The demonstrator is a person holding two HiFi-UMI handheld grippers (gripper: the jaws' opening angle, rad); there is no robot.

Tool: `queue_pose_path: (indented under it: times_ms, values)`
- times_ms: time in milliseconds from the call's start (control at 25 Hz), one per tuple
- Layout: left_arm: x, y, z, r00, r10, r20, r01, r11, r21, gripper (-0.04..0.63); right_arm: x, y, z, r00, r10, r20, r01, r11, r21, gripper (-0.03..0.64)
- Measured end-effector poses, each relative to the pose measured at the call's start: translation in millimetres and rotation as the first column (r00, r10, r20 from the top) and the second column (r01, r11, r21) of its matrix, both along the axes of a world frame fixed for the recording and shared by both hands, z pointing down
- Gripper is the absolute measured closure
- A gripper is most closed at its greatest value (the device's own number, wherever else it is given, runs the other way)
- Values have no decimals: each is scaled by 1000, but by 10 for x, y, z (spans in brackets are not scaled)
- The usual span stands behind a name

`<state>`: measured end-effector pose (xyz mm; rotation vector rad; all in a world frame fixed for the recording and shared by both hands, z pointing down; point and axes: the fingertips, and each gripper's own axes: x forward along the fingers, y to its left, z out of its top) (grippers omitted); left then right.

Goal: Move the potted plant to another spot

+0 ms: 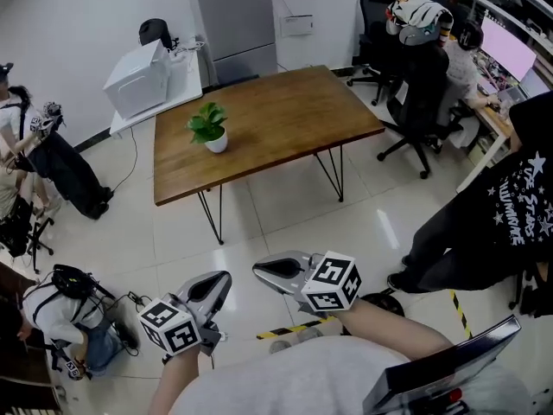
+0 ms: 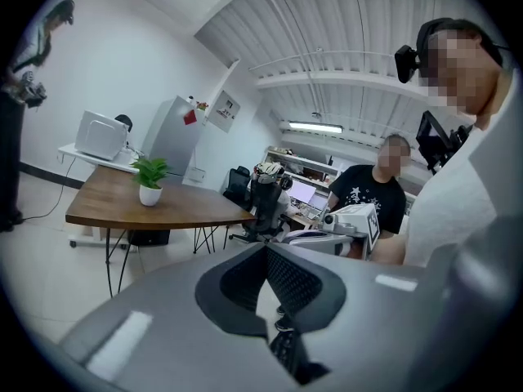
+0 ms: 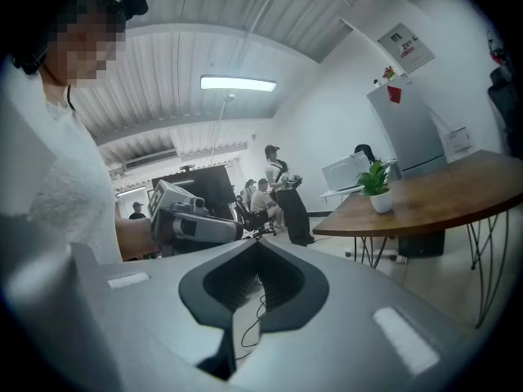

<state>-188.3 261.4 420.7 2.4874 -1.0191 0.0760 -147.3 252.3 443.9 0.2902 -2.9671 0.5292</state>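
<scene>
The potted plant (image 1: 208, 128), green leaves in a small white pot, stands upright on the wooden desk (image 1: 285, 111), toward the desk's left end in the head view and set in from its edges. Nothing touches it. The left gripper (image 1: 221, 278) and the right gripper (image 1: 260, 271) are held side by side over the pale floor (image 1: 259, 223), well apart from the desk, each with its marker cube facing up. In the left gripper view the 2 jaws are pressed together at the tips with nothing between them, and the plant shows far off to the left on the desk. In the right gripper view the jaws are likewise pressed together and empty, with the plant far off to the right. A white box (image 1: 138, 80) sits on a low white stand beyond the desk's left end, and a black office chair (image 1: 423, 93) stands at its right end.
</scene>
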Motion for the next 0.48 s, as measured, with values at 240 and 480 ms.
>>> queue_pose_path:
  times_ms: [240,480]
  values:
    - [-199,111,-88,1000,12,0,-12,999,33,609,-204,69,-148,1000,20,-15,-19,998,66,614]
    - [-296,114,-149,1000,22,1,-22,998,55,609,-349,82,-225,1000,20,-14,-19,996,86,612]
